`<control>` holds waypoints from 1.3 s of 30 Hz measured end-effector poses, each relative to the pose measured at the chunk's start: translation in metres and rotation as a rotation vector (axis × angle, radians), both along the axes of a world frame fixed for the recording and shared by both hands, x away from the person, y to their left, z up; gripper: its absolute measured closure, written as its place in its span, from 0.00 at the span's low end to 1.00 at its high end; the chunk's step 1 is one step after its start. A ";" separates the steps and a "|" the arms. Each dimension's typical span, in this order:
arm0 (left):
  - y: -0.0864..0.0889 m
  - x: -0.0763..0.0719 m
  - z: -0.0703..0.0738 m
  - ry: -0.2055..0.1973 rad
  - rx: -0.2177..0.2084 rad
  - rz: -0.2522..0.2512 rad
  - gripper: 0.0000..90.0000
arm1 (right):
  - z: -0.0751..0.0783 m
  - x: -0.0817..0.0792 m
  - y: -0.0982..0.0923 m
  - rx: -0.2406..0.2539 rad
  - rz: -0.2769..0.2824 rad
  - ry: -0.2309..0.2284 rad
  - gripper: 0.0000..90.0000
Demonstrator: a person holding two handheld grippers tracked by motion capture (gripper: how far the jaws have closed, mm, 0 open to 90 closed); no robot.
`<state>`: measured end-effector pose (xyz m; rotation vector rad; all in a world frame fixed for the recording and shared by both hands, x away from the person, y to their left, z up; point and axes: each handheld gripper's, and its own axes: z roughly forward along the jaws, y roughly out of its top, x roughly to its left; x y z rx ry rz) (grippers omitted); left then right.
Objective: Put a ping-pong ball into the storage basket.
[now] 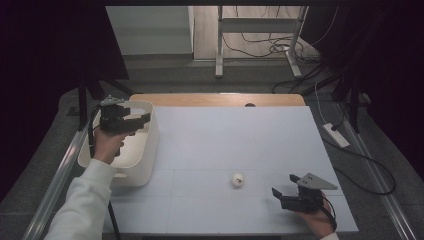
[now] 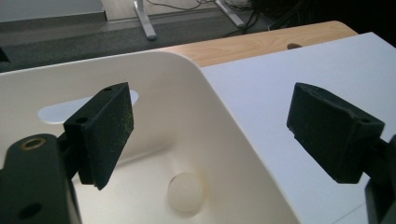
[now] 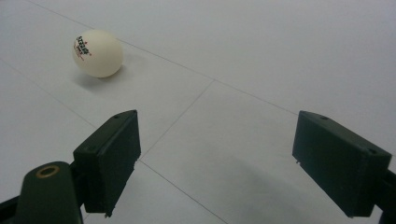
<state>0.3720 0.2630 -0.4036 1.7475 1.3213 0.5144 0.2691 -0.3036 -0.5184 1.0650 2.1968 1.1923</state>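
Here, white printed ball point(image 3: 97, 53) beyond spread right tool point(image 3: 215, 168); left tool point(image 2: 210, 140) spread, empty.

I note a white ball point(image 2: 186, 192) lying at the bottom of the white bin point(image 1: 145, 165), close to the wall that faces the bench middle, at rest. The bin stands upright at the left edge of the bench, open at the top. A second white ball point(image 1: 237, 179) with a small printed mark lies well to the right of the bin, on the open sheet.
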 end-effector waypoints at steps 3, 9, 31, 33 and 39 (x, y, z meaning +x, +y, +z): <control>-0.005 -0.003 0.003 -0.013 -0.004 -0.021 0.17 | 0.000 0.000 0.000 0.000 0.000 -0.001 0.17; -0.016 -0.008 0.008 -0.029 -0.020 -0.066 0.17 | 0.000 0.000 0.000 0.000 0.001 -0.001 0.17; -0.048 -0.016 0.011 -0.050 -0.061 -0.188 0.17 | 0.001 0.001 0.001 0.001 -0.011 0.000 0.17; -0.051 -0.017 0.011 -0.054 -0.059 -0.207 0.17 | 0.001 0.001 0.001 0.001 -0.017 0.000 0.17; -0.057 -0.017 0.007 -0.057 -0.065 -0.227 0.17 | 0.001 0.003 0.005 -0.016 -0.005 -0.002 0.17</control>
